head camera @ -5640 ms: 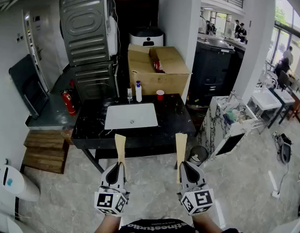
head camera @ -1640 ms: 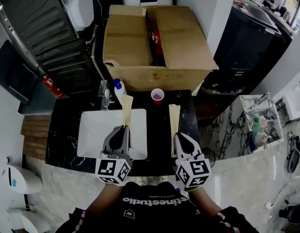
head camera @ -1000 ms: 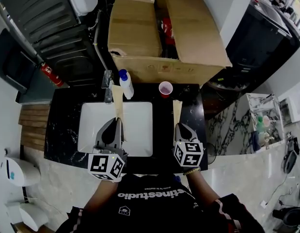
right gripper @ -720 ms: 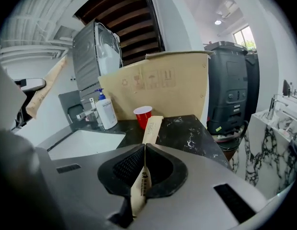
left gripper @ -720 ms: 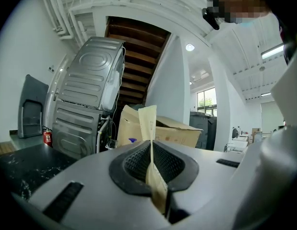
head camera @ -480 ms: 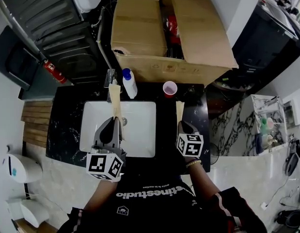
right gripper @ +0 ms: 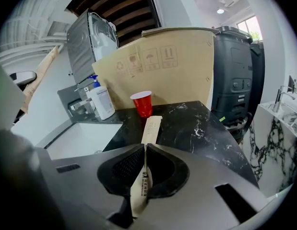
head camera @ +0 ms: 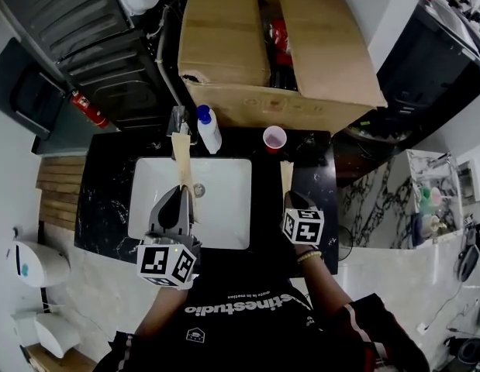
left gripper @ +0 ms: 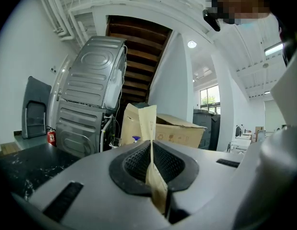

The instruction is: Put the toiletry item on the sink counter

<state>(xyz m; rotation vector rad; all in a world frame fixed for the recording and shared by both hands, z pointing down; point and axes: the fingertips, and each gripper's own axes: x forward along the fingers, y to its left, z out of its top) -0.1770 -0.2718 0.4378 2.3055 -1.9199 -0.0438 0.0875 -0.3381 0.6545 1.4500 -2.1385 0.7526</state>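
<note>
Right gripper (right gripper: 144, 146) clamps paper packet (right gripper: 151, 126); only its view shows print

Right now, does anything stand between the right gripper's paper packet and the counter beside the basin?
Nothing visible: the packet points at bare black counter; the red cup stands farther back, off its path.

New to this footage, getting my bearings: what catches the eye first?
The left gripper holds a tan paper packet over the white sink basin; the right gripper holds a second packet above the black counter. Behind stands a large open cardboard box, with a red cup and a pump bottle before it.
</note>
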